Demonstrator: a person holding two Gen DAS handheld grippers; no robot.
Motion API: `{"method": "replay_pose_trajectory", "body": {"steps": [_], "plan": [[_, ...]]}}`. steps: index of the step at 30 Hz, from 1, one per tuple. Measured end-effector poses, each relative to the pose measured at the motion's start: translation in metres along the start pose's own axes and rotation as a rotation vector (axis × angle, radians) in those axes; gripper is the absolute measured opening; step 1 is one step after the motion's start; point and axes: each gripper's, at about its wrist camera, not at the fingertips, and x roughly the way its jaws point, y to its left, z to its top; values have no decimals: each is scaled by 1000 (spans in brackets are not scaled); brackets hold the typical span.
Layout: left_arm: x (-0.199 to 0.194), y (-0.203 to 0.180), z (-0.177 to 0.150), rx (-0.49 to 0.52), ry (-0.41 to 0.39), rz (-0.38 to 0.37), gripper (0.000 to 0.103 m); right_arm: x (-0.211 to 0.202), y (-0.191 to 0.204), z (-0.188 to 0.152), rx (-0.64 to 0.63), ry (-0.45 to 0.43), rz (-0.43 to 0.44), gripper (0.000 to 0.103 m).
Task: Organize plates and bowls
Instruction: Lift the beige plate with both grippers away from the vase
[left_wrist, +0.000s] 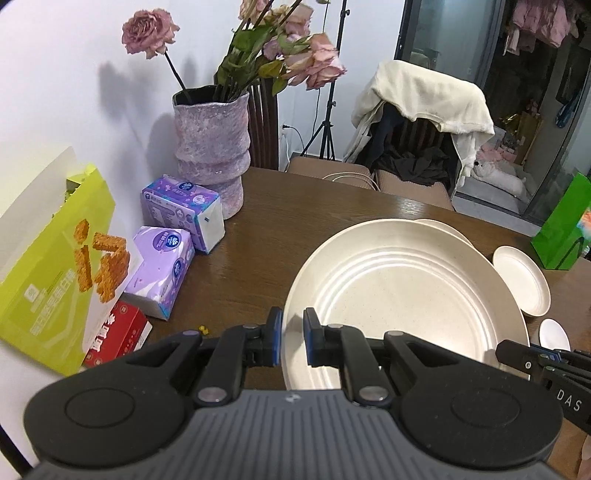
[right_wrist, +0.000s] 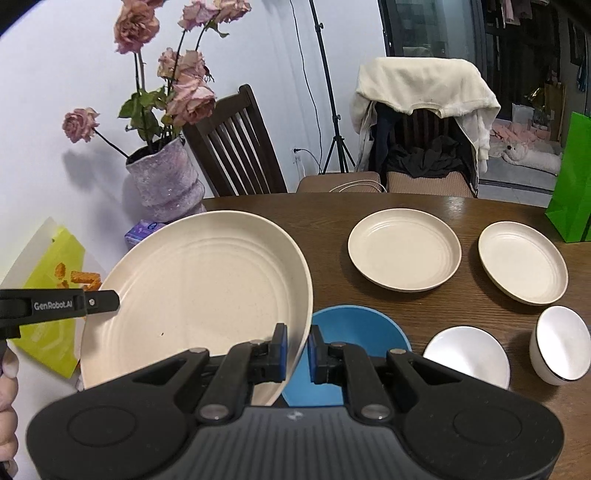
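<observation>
Large cream plate (left_wrist: 399, 291) covers most of second plate (left_wrist: 443, 227) behind, only rim sliver showing. Blue bowl (right_wrist: 354, 332) half hidden under large plate and right claw (right_wrist: 297, 350). White bowl (left_wrist: 554, 334) cropped by right claw's arm. Green bag (right_wrist: 572, 177) cut by frame edge. Print on yellow box (left_wrist: 55, 258) too blurred to read.

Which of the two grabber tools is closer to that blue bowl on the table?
The right one. The right gripper pinches the big plate's rim directly above the blue bowl. The left gripper grips the plate's opposite rim, on the side away from the bowl.
</observation>
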Motion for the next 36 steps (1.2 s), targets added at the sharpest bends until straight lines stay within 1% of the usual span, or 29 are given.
{"method": "replay_pose_trajectory", "body": {"steps": [9,23,36], "plan": [[-31,-18,-25,12,-7,-17,13,-39,-13,-21,1,-17,-10,11],[-67,-53,-72,51,6,-61,13,-91,-39,-65,21,-19,-48,11],[-84,-90,-109,97,25,-114,13,-128,-78,-109,80,-25,-88,11]]}}
